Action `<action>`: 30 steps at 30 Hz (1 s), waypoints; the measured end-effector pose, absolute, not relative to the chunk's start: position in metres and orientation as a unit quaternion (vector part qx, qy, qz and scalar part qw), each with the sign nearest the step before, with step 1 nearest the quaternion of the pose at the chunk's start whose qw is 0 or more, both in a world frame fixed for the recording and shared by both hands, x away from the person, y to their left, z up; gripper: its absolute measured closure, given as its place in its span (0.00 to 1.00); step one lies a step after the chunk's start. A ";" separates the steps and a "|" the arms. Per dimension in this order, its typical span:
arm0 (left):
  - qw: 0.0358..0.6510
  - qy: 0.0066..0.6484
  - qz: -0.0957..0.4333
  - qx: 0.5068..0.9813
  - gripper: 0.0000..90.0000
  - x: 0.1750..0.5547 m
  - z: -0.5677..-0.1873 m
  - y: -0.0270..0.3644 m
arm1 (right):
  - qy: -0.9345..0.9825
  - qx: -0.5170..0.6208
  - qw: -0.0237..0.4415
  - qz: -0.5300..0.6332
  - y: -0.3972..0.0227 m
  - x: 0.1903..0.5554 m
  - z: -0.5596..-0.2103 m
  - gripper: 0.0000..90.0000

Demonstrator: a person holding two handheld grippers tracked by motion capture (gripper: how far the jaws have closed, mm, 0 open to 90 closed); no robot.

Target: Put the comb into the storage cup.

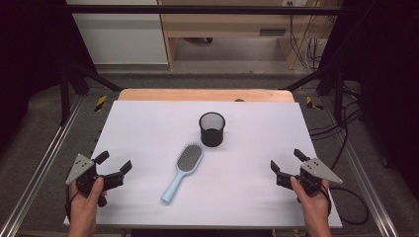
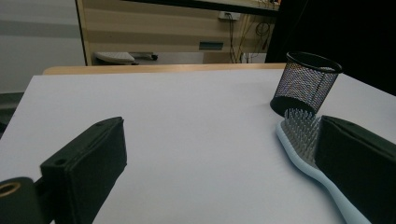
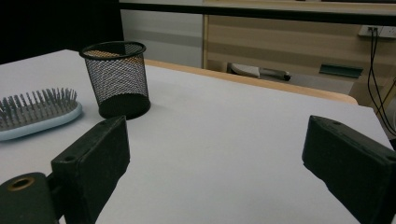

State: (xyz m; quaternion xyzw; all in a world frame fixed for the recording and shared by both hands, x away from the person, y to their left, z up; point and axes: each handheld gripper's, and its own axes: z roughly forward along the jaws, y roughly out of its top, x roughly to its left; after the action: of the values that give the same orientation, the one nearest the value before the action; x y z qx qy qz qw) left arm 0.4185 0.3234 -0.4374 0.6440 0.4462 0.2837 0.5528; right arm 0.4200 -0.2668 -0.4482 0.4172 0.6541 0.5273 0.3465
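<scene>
High view shows a light blue hairbrush [image 1: 184, 169] lying flat on the white surface [image 1: 148, 123], a little toward 6 o'clock from the middle. Its long axis runs on a diagonal: the bristle head points toward 1 o'clock and the handle end points toward 7 o'clock. A black mesh cup [image 1: 212, 129] stands upright just beyond the head, at about 1 o'clock from it, close to the head but, as far as I can tell, not touching.

The left gripper [image 1: 112, 165] rests near the 8 o'clock edge of the surface, with its jaws wide apart and nothing between them. From it the hairbrush lies toward 3 o'clock, and the handle end is the closest part. The right gripper [image 1: 285, 162] waits near the 4 o'clock edge, also spread open and empty, and it is well apart from the brush.

I judge that the left hand is the nearer one, because the handle slants toward its side. In the left gripper view the bristles already appear just behind one jaw. A grasp would probably go best across the handle, so the jaws should turn to stand across the diagonal axis, not along it.
</scene>
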 end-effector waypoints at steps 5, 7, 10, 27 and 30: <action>0.553 0.448 0.286 0.642 0.03 0.418 -0.438 0.324 | 0.653 0.419 0.345 0.528 -0.267 0.419 -0.448 0.08; 0.551 0.449 0.285 0.643 0.03 0.419 -0.438 0.324 | 0.652 0.420 0.344 0.529 -0.268 0.419 -0.448 0.08; 0.551 0.450 0.285 0.642 0.03 0.418 -0.438 0.324 | 0.653 0.421 0.342 0.528 -0.267 0.419 -0.448 0.08; 0.547 0.455 0.281 0.644 0.03 0.418 -0.438 0.323 | 0.656 0.423 0.342 0.524 -0.265 0.420 -0.449 0.06; 0.546 0.452 0.279 0.648 0.03 0.417 -0.437 0.320 | 0.656 0.422 0.343 0.523 -0.265 0.420 -0.449 0.06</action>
State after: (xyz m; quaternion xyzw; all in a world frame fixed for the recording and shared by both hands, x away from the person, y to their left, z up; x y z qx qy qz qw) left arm 0.4168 0.3204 -0.4368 0.6480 0.4523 0.2786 0.5458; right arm 0.4198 -0.2649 -0.4492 0.4222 0.6562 0.5230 0.3430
